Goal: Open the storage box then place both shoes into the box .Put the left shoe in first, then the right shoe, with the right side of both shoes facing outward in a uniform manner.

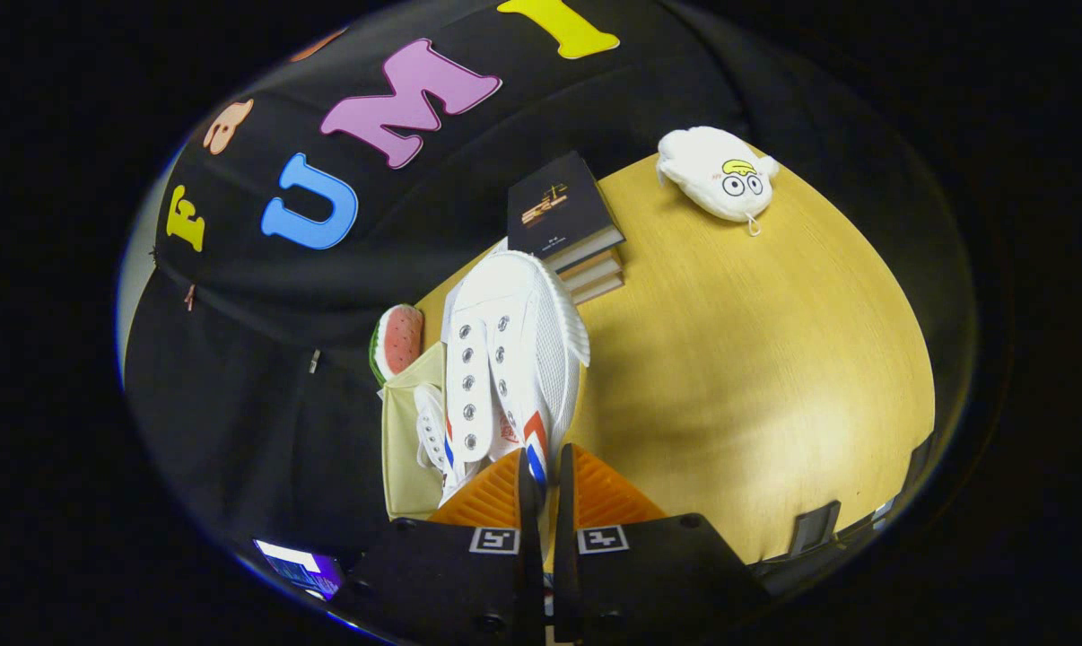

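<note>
My gripper is shut on a white sneaker with red and blue stripes, pinching its heel collar between both fingers. The shoe points away from me, lace eyelets showing, and hangs over the edge of the beige storage box. Inside the box, to the left of the held shoe, lies another white sneaker, partly hidden. The box sits at the left edge of the round wooden table.
A stack of books with a dark cover stands beyond the shoe. A white plush toy lies at the table's far side. A watermelon-slice toy sits behind the box. A lit screen is below left.
</note>
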The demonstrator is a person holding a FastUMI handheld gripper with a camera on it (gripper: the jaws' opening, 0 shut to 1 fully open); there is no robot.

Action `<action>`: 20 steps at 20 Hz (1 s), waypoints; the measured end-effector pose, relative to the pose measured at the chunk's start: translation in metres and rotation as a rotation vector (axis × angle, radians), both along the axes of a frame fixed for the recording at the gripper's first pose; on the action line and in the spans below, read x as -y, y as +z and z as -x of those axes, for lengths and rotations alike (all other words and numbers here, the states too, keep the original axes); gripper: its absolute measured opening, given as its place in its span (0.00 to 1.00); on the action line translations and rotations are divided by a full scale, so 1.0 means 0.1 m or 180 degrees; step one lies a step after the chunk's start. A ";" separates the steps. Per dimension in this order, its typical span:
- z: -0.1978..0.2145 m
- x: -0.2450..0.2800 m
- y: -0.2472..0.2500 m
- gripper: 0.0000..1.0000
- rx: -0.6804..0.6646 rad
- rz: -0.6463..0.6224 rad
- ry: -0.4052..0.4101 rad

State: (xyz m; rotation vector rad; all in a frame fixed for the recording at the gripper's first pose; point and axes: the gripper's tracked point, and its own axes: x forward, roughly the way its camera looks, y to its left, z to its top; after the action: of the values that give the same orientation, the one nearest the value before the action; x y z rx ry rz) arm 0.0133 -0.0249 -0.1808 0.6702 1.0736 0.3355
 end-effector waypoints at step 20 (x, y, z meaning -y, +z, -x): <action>0.14 -1.92 -0.09 0.09 0.0034 0.0337 0.0515</action>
State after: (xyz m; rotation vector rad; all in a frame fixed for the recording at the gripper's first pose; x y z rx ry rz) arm -0.0002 0.1667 -0.1902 0.4880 1.1301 0.4180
